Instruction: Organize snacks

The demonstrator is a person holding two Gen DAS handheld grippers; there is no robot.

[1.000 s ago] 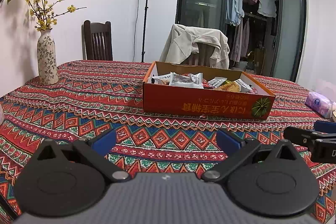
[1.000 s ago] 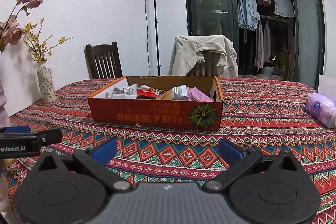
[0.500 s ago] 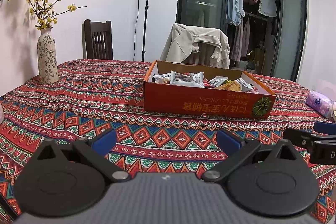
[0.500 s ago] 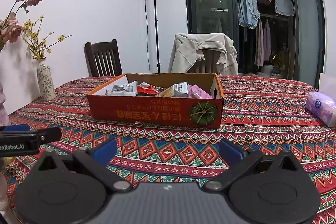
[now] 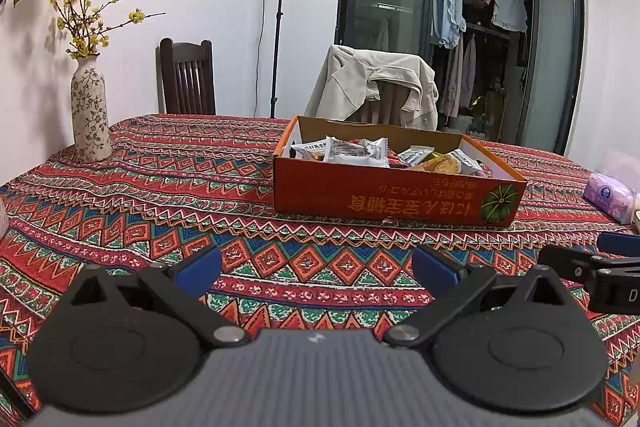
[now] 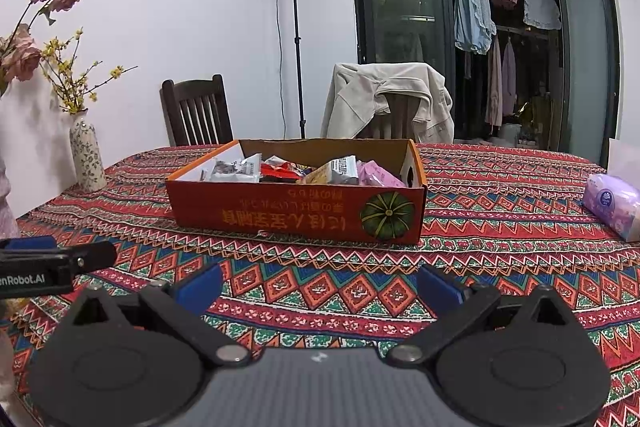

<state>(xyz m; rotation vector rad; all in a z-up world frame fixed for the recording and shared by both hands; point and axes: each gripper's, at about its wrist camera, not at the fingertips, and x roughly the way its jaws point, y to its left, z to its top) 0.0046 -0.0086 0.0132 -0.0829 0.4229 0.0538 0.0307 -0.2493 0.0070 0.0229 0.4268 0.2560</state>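
Note:
An orange cardboard box (image 5: 396,201) (image 6: 296,215) with a pumpkin picture sits mid-table, holding several wrapped snacks (image 5: 356,151) (image 6: 336,171). My left gripper (image 5: 316,267) hovers low over the tablecloth in front of the box, open, nothing between its blue pads. My right gripper (image 6: 320,285) is likewise open and empty, short of the box. Each gripper shows at the edge of the other's view: the right gripper (image 5: 592,267) at the right edge, the left gripper (image 6: 52,263) at the left edge.
A flowered vase (image 5: 90,117) (image 6: 87,157) stands at the table's left edge. A purple tissue pack (image 5: 610,195) (image 6: 612,205) lies at the right. Two chairs (image 5: 186,75) stand behind the table, one draped with a beige jacket (image 6: 384,99). A patterned red tablecloth (image 5: 160,195) covers the table.
Both grippers have dropped or tilted slightly, so the box sits a little lower in the views. Nothing was taken hold of; both stay open.

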